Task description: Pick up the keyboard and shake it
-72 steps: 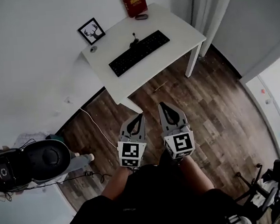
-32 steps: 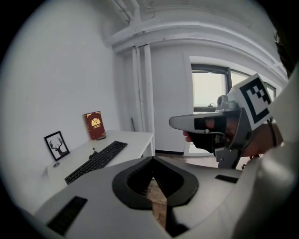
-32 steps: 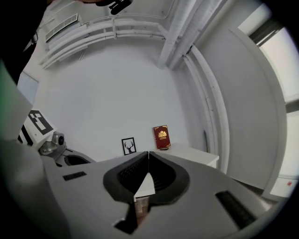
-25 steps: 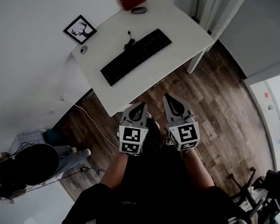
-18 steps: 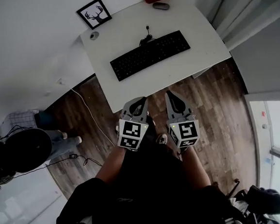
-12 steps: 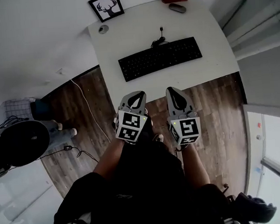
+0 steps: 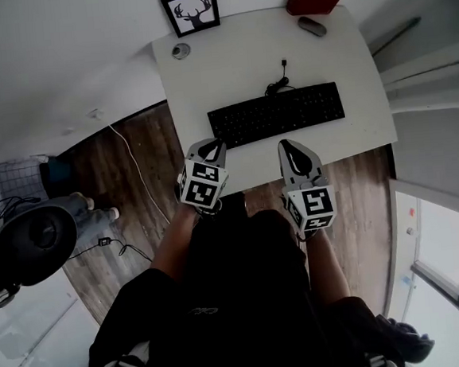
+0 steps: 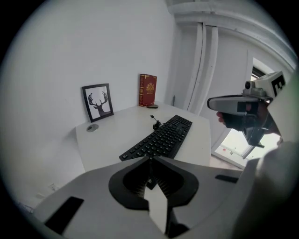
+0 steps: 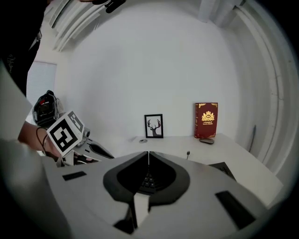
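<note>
Together, left gripper (image 7: 212, 146), right gripper (image 7: 287, 144) (both closed, empty), angled down, near keyboard (image 7: 277, 114).

The left forearm (image 7: 171, 246) and right forearm (image 7: 321, 265) reach forward side by side. The left gripper (image 7: 212, 145) tilts steeply down towards the left end of the keyboard (image 7: 277, 114), with its jaws pressed together and empty. The right gripper (image 7: 285, 144) is flatter and just short of the keyboard's near edge, also closed on nothing.
</note>
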Demonstrator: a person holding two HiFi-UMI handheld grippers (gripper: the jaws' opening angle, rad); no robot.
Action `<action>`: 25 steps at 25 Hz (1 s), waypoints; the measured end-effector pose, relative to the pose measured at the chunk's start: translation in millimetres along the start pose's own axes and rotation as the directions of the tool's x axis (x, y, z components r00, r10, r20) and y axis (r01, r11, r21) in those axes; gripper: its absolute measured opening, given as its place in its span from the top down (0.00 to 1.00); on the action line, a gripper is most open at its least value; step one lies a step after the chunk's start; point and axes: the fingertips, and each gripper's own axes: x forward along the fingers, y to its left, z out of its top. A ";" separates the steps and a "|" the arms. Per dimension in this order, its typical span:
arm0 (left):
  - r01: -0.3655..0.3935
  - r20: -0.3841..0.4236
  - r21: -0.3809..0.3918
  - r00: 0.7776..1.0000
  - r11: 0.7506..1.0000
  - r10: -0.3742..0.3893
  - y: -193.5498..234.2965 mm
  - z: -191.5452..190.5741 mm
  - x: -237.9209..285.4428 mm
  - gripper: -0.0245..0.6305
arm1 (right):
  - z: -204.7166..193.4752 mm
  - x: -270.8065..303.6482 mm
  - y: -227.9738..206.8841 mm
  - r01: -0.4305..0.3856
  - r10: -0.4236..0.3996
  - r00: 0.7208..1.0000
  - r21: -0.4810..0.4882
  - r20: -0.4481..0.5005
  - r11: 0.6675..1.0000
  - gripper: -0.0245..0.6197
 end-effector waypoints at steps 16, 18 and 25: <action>0.009 -0.258 -0.130 0.965 0.992 -0.042 72.7 -14.4 83.2 0.72 | 9.3 73.4 -50.7 -0.173 0.168 0.982 -0.065 -0.082 0.983 0.93; 0.023 -0.281 -0.202 0.956 0.979 -0.081 74.5 -18.7 88.9 0.67 | 28.4 87.1 -54.9 -0.215 0.210 0.975 -0.091 -0.068 0.972 0.93; 0.132 -0.364 -0.257 0.904 0.957 -0.223 63.5 -25.5 111.6 0.43 | 45.6 110.0 -78.4 -0.243 0.239 0.969 -0.085 -0.058 0.966 0.93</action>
